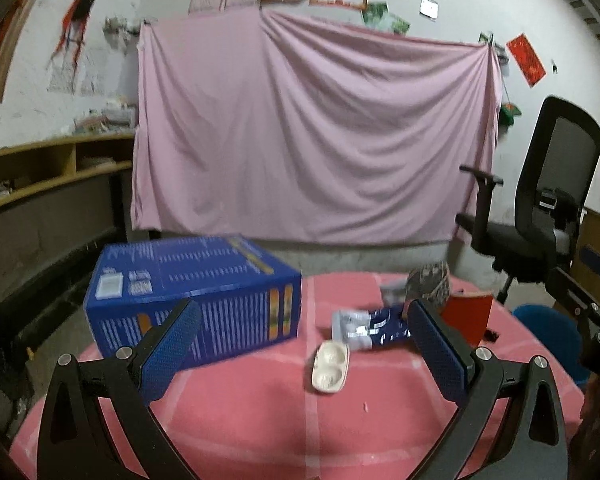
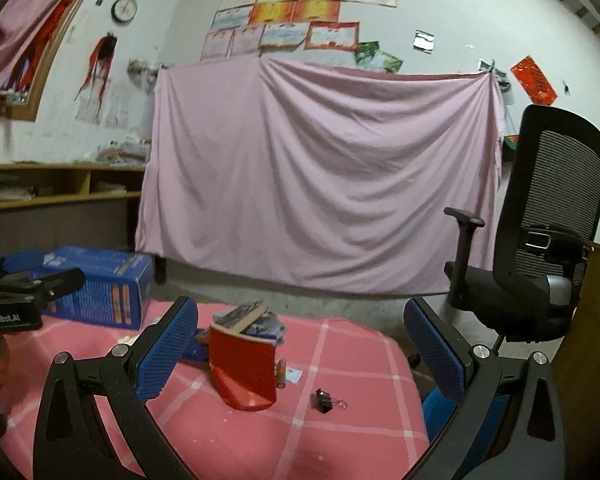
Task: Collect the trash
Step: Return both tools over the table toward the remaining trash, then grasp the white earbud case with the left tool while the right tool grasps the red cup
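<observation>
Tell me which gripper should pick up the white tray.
Left. The white tray lies straight ahead between the left gripper's open jaws. The right gripper faces a red box instead.

Glossy, perhaps plastic red scoop [image 2: 244, 372]

right tongs [image 2: 300, 344] spread wide | red packet [image 2: 244, 368] between | binder clip [image 2: 326, 400] beside
</observation>
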`<state>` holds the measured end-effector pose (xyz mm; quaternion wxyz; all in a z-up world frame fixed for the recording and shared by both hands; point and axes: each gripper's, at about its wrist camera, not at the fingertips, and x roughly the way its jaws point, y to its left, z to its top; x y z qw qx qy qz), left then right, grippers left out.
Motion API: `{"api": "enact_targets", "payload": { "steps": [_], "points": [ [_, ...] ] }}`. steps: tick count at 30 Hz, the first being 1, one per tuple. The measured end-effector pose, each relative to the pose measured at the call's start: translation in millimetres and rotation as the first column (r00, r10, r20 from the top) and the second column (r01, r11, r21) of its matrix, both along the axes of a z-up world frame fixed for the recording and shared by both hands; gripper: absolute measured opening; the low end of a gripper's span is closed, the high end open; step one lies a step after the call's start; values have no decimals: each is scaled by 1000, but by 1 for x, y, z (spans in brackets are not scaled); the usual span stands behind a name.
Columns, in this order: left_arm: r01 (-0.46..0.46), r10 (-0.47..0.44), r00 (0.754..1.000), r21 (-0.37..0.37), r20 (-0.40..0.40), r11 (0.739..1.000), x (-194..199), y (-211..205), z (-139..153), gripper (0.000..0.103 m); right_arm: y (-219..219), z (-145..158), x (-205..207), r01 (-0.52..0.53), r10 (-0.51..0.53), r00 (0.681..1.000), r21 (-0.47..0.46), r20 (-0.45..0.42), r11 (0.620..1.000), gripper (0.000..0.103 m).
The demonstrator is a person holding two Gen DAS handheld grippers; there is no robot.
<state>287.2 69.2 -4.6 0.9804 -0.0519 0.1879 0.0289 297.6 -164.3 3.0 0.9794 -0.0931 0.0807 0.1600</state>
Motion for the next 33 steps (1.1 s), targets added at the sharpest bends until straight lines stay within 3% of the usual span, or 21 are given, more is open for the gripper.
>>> {"api": "enact_targets", "payload": {
  "steps": [6, 11, 16, 19, 25, 27, 30, 33],
  "points": [
    [8, -11, 996, -25, -93, 1000, 13, 3, -6, 101, 10, -9, 9, -5, 2, 998, -50, -57, 999, 103],
    [22, -31, 983, -52, -179, 998, 27, 7, -14, 101, 8, -17, 27, -23, 15, 985, -43, -173, 999, 103],
    [28, -59, 951, -103, -304, 994, 45, 15, -27, 99, 14, -32, 53, -49, 24, 936, -60, -352, 997, 103],
    [51, -96, 928, -133, -360, 990, 54, 17, -35, 83, 17, -40, 66, -61, 34, 894, -47, -447, 997, 103],
    [107, -161, 879, -144, -449, 984, 71, 12, -46, 57, 27, -53, 79, -64, 14, 843, -74, -538, 995, 95],
    [120, -171, 865, -137, -472, 983, 75, 9, -48, 55, 31, -58, 85, -68, 13, 821, -76, -571, 995, 83],
    [134, -175, 859, -119, -481, 984, 78, 5, -48, 54, 31, -63, 91, -86, 47, 789, -34, -613, 996, 82],
    [137, -167, 853, -98, -494, 986, 84, 2, -48, 45, 34, -69, 96, -96, 57, 760, -25, -648, 995, 76]
  ]
}}
